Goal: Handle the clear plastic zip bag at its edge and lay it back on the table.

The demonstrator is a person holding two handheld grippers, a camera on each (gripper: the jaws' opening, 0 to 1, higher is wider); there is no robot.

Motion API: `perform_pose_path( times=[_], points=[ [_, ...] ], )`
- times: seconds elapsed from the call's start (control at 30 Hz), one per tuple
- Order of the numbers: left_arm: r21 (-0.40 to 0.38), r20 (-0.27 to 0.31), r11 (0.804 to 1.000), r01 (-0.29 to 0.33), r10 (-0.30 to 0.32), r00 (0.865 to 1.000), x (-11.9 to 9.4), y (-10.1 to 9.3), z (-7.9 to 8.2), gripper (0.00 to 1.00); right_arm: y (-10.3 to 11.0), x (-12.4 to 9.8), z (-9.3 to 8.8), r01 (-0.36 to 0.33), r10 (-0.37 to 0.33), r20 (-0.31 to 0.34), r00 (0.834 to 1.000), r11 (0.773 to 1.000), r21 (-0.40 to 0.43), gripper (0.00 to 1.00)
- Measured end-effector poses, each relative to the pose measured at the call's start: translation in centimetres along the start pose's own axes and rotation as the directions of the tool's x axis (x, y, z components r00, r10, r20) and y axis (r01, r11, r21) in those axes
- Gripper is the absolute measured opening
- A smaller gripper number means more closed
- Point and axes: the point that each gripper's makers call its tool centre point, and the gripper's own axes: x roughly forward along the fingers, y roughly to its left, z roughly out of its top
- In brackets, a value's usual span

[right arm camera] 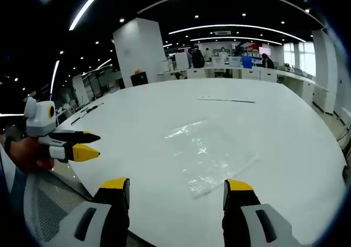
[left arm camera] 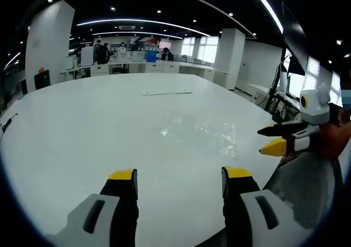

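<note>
lying flat on the white table (right arm camera: 137, 121), the clear plastic zip bag (right arm camera: 211, 156) sits just beyond both grippers. left gripper (left arm camera: 178, 181) and right gripper (right arm camera: 176, 191) hover wide apart, empty. likely light, limp, slippery; pinch its near edge.

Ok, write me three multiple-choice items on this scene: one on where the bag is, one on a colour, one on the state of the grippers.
1. Where is the zip bag?
A. flat on the table
B. held in the left gripper
C. on the floor

2. What colour are the gripper fingertips?
A. red
B. yellow
C. green

3. How do the left gripper and right gripper stand?
A. both shut on the bag
B. one shut, one open
C. both open and empty

Answers: 1 A, the bag lies spread on the white tabletop; 2 B, yellow tips show in both views; 3 C, a wide gap shows between each pair of jaws.
</note>
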Motion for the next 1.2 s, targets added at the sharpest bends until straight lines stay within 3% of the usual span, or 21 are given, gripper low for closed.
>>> perform_pose_path(
  times=[1.2],
  points=[
    [-0.003, -0.012, 1.000, 0.006, -0.006, 1.000, 0.11, -0.04, -0.28, 0.59, 0.07, 0.34, -0.37, -0.004, 0.004, -0.017, 1.000, 1.000, -0.007, 0.68]
  ],
)
